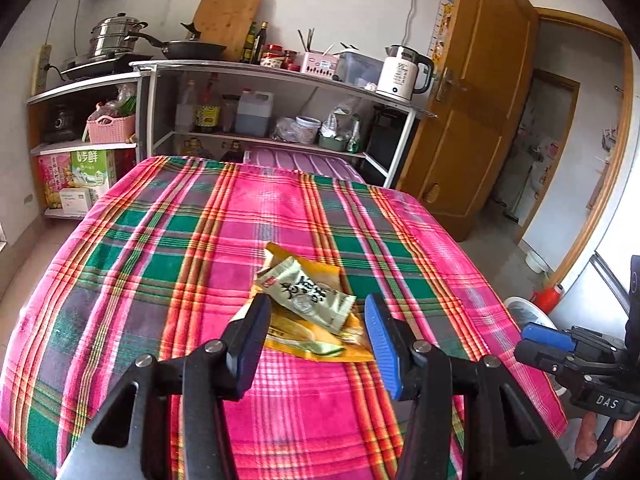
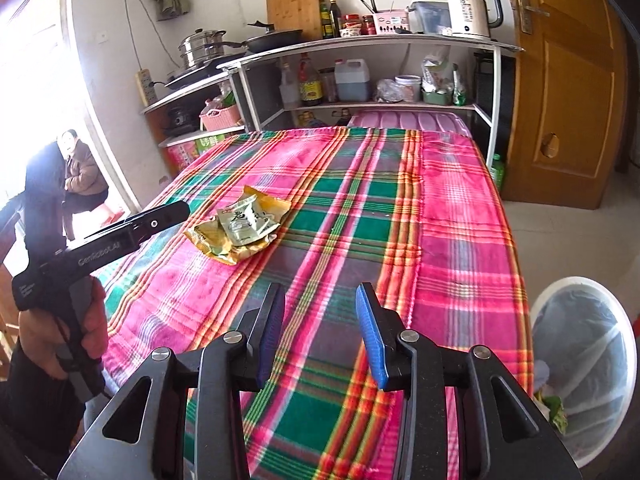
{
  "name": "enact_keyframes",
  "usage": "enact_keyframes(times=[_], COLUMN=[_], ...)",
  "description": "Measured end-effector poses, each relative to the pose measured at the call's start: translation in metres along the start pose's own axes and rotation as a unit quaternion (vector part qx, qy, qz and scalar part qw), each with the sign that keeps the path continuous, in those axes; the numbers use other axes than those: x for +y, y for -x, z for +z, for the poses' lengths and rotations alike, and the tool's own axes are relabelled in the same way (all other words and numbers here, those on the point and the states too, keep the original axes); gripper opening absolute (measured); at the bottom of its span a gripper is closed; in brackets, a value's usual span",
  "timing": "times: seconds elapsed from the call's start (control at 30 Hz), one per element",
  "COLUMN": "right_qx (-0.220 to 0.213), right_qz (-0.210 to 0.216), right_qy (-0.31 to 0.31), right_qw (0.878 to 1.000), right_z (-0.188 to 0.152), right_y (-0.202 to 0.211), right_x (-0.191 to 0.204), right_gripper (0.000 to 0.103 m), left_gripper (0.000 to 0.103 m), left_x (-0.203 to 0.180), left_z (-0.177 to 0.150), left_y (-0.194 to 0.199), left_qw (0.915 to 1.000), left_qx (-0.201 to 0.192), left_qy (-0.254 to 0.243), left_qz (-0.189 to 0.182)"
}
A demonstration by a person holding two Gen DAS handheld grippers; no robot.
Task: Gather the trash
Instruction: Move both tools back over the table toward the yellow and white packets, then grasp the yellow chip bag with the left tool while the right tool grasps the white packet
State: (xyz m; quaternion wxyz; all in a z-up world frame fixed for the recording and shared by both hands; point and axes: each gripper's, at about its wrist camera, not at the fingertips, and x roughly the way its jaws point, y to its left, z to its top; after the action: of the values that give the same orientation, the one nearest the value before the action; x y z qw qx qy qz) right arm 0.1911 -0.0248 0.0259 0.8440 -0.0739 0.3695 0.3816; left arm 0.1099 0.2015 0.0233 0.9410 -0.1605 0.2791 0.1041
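Two empty snack wrappers lie on the plaid tablecloth [image 1: 160, 248]: a pale green wrapper [image 1: 308, 292] on top of a yellow wrapper [image 1: 320, 344]. They also show in the right wrist view, green wrapper [image 2: 246, 222] on yellow wrapper [image 2: 224, 246]. My left gripper [image 1: 318, 308] is open, its fingertips on either side of the wrappers' near end, just above them. My right gripper [image 2: 320, 296] is open and empty over the cloth, well right of the wrappers. The left gripper's side [image 2: 160, 218] shows beside the wrappers.
A white trash bin [image 2: 584, 364] with a clear liner stands on the floor off the table's right edge. Kitchen shelves [image 1: 256, 76] with pots, bottles and a kettle [image 1: 404, 74] stand behind the table. A wooden door [image 1: 476, 92] is at the right.
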Motion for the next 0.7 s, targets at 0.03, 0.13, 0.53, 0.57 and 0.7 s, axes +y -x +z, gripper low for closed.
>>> enact_keyframes(times=[0.03, 0.13, 0.53, 0.57, 0.7], right_qx=[0.001, 0.006, 0.022, 0.022, 0.023], right_qz=[0.001, 0.001, 0.001, 0.002, 0.003], right_qy=[0.001, 0.003, 0.002, 0.002, 0.000], right_qw=[1.000, 1.000, 1.000, 1.000, 1.000], right_z=[0.000, 0.002, 0.009, 0.010, 0.013], right_y=[-0.002, -0.009, -0.034, -0.036, -0.041], right_x=[0.000, 0.002, -0.002, -0.002, -0.003], right_gripper=[0.038, 0.038, 0.039, 0.039, 0.039], left_gripper=[0.052, 0.052, 0.051, 0.051, 0.024], left_x=[0.005, 0.018, 0.037, 0.037, 0.029], left_z=[0.001, 0.002, 0.000, 0.000, -0.002], left_y=[-0.004, -0.017, -0.064, -0.065, -0.073], left_qw=[1.0000, 0.9996, 0.9944, 0.9941, 0.9926], left_qx=[0.003, 0.017, 0.091, 0.095, 0.116], left_qy=[0.004, 0.014, 0.051, 0.051, 0.036], left_qz=[0.006, 0.020, 0.019, 0.014, 0.001])
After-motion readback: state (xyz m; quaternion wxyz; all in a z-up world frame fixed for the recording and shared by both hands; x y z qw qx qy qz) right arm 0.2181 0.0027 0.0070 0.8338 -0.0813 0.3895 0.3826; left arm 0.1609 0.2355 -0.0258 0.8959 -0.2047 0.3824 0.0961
